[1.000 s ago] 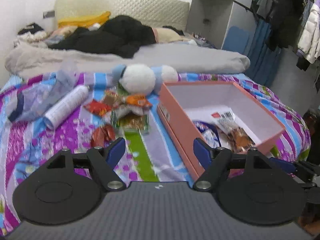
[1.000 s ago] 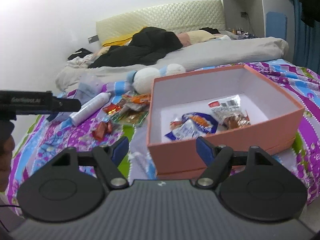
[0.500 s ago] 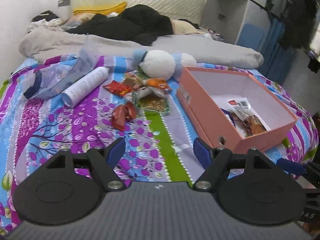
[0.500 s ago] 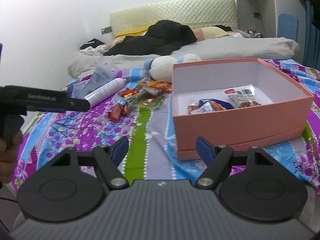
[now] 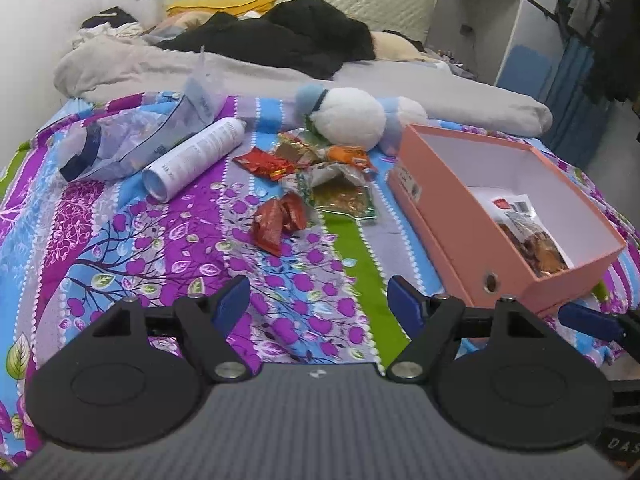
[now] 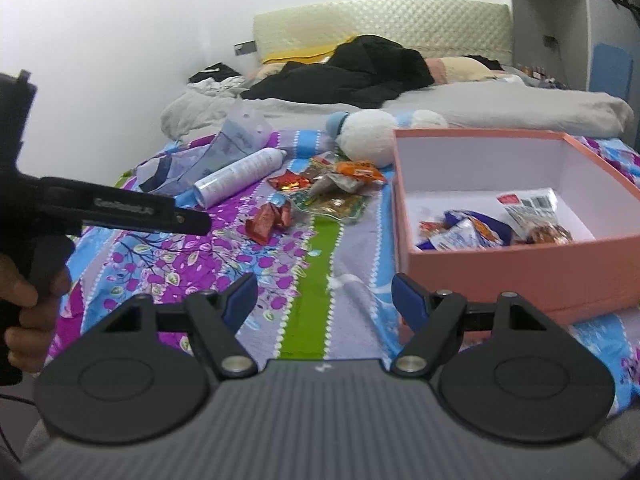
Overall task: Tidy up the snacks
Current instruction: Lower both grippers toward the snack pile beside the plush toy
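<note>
A pink box point(image 5: 476, 216) stands on the bed at the right, with snack packets point(image 6: 472, 232) inside. It also shows in the right wrist view point(image 6: 520, 268). Loose snack packets lie in a heap point(image 5: 332, 168) left of it. A red packet point(image 5: 276, 220) lies nearest, also in the right wrist view point(image 6: 268, 220). My left gripper point(image 5: 320, 304) is open and empty, above the bedspread short of the red packet. My right gripper point(image 6: 324, 296) is open and empty, near the box's front left corner. The left gripper's body point(image 6: 120, 210) shows at the left of the right wrist view.
A white spray can point(image 5: 196, 158) and a clear plastic bag point(image 5: 132, 140) lie left of the snacks. A white and blue plush toy point(image 5: 352, 118) sits behind the heap. Grey duvet point(image 5: 240, 72) and dark clothes point(image 5: 288, 40) fill the back of the bed.
Both grippers have pulled back and shifted left. The box has slid to the right in both views and more bedspread shows in front. Both stay open.
</note>
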The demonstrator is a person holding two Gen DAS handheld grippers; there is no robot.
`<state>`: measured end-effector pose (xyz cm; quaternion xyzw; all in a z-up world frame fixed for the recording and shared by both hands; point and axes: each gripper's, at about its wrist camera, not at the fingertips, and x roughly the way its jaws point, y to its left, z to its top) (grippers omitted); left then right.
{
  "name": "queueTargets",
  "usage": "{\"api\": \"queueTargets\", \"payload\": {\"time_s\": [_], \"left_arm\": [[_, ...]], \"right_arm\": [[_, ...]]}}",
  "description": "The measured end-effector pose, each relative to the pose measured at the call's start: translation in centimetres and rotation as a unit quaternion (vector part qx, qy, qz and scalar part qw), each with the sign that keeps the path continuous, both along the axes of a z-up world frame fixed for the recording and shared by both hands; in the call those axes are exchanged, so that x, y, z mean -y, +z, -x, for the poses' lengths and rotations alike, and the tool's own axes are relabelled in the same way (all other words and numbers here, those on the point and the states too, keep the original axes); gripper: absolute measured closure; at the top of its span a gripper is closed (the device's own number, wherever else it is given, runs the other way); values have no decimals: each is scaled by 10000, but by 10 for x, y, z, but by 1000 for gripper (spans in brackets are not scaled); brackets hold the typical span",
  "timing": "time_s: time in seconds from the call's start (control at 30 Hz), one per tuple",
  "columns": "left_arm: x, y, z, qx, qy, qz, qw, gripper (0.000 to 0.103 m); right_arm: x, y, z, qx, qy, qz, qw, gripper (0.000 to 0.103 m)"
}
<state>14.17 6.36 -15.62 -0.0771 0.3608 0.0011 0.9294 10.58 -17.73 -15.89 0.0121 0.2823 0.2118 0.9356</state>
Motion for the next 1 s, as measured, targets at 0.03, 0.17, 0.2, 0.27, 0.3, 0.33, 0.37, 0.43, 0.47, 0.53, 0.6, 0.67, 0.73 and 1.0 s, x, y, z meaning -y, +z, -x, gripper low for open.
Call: {"api": "queueTargets", "payload": {"time_s": [0.03,0.17,0.2,0.27,0.3,0.33,0.37,0.43,0.47,0.53,0.6,0.67,0.73,1.0], "left_arm": [[-4,-2,-3,-8,39,36,10000,21],[-22,-11,-19,12,246,66,9997,17],[-28,-15,-24,20,303,97,9995,17],[-39,-21,-33,-1,416,175,9990,16],[-45,-25,-38,-17,476,225,9986,16],[-52,-30,-45,-38,532,283,9982,16],[-57,-33,-50,-60,574,319,9978,16],[-69,-42,-62,-102,651,399,9970,16],[-74,-45,-68,-114,673,460,9966,16],[-83,-54,-82,-157,698,606,9956,16],[-88,-62,-97,-180,668,682,9953,16],[-89,-70,-114,-200,603,713,9954,16],[-88,-77,-129,-233,507,723,9958,16],[-89,-105,-180,-450,222,856,9951,19]], "right_arm": [[-5,0,-3,24,52,18,10000,28],[-23,1,-18,128,169,6,9998,28],[-28,0,-24,136,165,23,9998,28],[-38,-5,-37,106,176,54,9998,28],[-43,-7,-43,97,208,56,9997,28],[-47,-9,-49,101,250,72,9996,29],[-53,-12,-55,119,298,128,9994,30],[-64,-20,-66,136,361,324,9987,32],[-70,-25,-73,123,367,419,9984,34],[-80,-34,-88,103,336,598,9976,37],[-89,-44,-104,142,292,868,9957,39],[-98,-54,-120,196,242,1178,9925,45],[-105,-63,-136,180,216,1407,9896,49],[-133,-97,-187,292,483,2299,9716,54]]}}
